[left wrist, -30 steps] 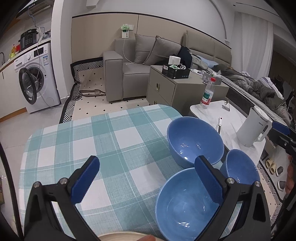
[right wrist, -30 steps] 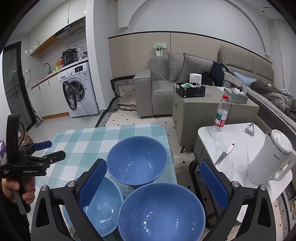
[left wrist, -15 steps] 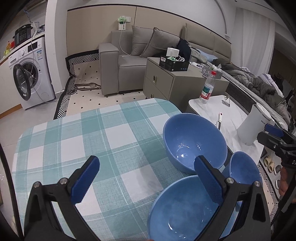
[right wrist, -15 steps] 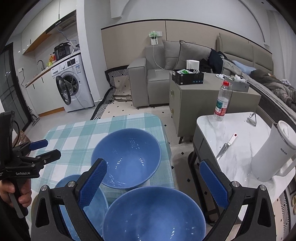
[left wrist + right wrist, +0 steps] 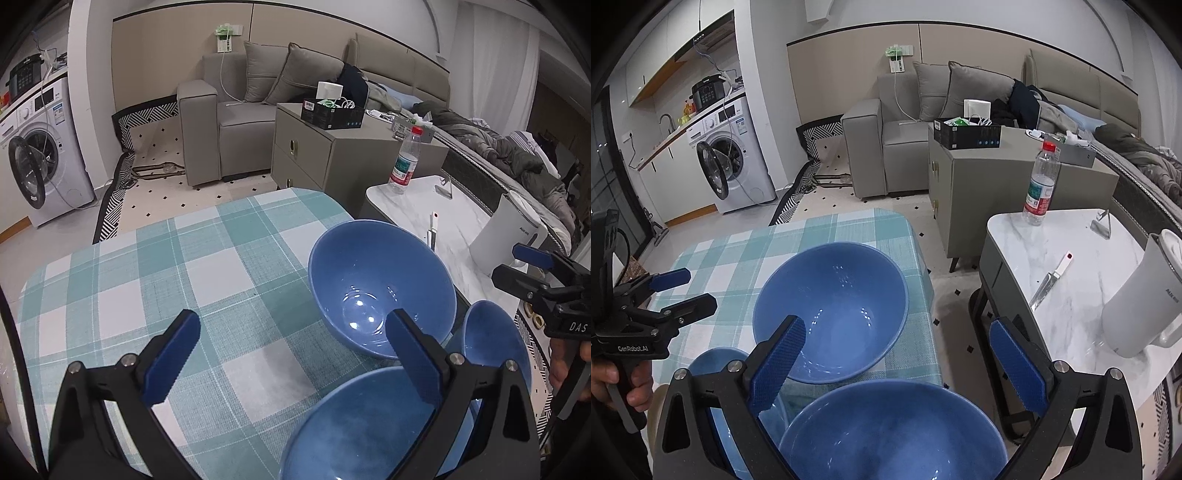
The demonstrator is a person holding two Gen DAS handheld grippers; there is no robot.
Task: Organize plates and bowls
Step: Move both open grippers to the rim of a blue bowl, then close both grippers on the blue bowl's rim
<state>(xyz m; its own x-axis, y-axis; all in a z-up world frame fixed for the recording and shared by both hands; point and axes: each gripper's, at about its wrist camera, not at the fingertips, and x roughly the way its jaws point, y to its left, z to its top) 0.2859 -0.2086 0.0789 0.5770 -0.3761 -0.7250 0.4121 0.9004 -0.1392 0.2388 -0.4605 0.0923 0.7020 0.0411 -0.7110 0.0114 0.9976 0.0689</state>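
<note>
A small living room with a grey sofa (image 5: 886,147), a washing machine (image 5: 731,158) at ten o'clock in the right wrist view, and a tabletop (image 5: 155,288) under a teal-and-white checked cloth. Readable writing is scarce: "GenRobot.AI" runs along the body of the left gripper (image 5: 685,291) in the right wrist view, and "DAS" shows on the right gripper (image 5: 522,266) at three o'clock in the left wrist view. The white kettle (image 5: 1137,299) carries a small grey logo too blurred to read, and the water bottle (image 5: 1039,184) a green and red label, also unreadable.

Beside the tabletop stands a marble side table (image 5: 1067,229) holding the bottle, the kettle, a knife (image 5: 1051,278) and a small metal stand (image 5: 1102,225). Behind it a grey cabinet (image 5: 979,184) bears a black box (image 5: 966,134).

Three blue bowls sit grouped at the tabletop's right end: a large far bowl (image 5: 831,310), a large near bowl (image 5: 886,435) at six o'clock in the right wrist view, and a smaller bowl (image 5: 491,343) touching them. The near bowl lies under the right gripper, its rim between the spread fingers (image 5: 777,363).

Both grippers have their fingers wide apart, holding nothing. A hand (image 5: 631,380) grips the left handle.
</note>
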